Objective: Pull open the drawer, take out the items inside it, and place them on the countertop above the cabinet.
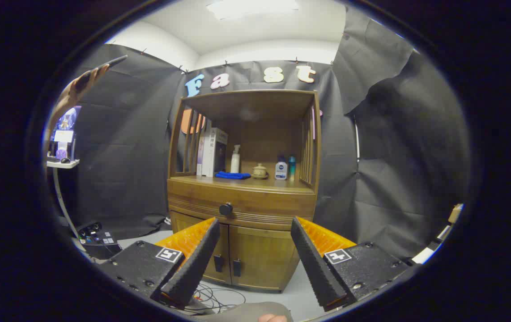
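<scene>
Claw (255, 264) — fingers spread wide, nothing held, nothing between them but open air; it stands well short of the cabinet (242, 250), aimed roughly at its front.

Landmark: the cabinet. All places below are given from it.

Near to far:
- Cables (215, 298) — a loose tangle on the floor just before the cabinet's foot, count not clear.
- Lower doors — 2, shut, each with 1 dark pull, at the cabinet's base.
- Drawer (242, 206) — 1, shut, above the doors and under the countertop; contents hidden, so the item count cannot be told.
- Knob (226, 209) — 1, dark and round, on the drawer front, left of its middle.
- Countertop (255, 184) — 1, the cabinet's open shelf; already stocked: box (214, 152) 1, upright at left, with 1 or 2 thinner boxes beside it; blue cloth (233, 175) 1, lying flat; white pump bottle (236, 158) 1; small pot (259, 171) 1; blue bottle (281, 169) 1; teal bottle (291, 166) 1.

Risks, judged:
- The knob is small and off-centre — a closing bite may slip off it or miss, or a skewed pull may jam the drawer.
- The countertop is crowded toward the back; items set down carelessly could topple the bottles.
- The shelf's roof and side slats leave a low opening — the claw may knock them going in.
</scene>
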Demonstrator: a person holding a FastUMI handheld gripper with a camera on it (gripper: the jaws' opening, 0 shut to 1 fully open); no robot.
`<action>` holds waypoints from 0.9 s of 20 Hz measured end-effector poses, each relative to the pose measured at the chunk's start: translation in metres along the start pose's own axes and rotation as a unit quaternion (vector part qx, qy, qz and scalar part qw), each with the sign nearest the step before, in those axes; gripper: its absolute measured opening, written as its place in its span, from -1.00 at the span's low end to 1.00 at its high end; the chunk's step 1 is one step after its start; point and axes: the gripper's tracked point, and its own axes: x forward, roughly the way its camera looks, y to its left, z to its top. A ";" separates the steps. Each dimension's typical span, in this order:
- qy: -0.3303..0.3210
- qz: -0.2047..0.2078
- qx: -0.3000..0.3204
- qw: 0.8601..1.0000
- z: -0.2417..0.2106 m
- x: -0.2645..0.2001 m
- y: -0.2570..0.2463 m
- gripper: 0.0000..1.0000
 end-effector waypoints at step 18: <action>-0.011 0.001 -0.001 1.000 0.003 -0.001 -0.004 1.00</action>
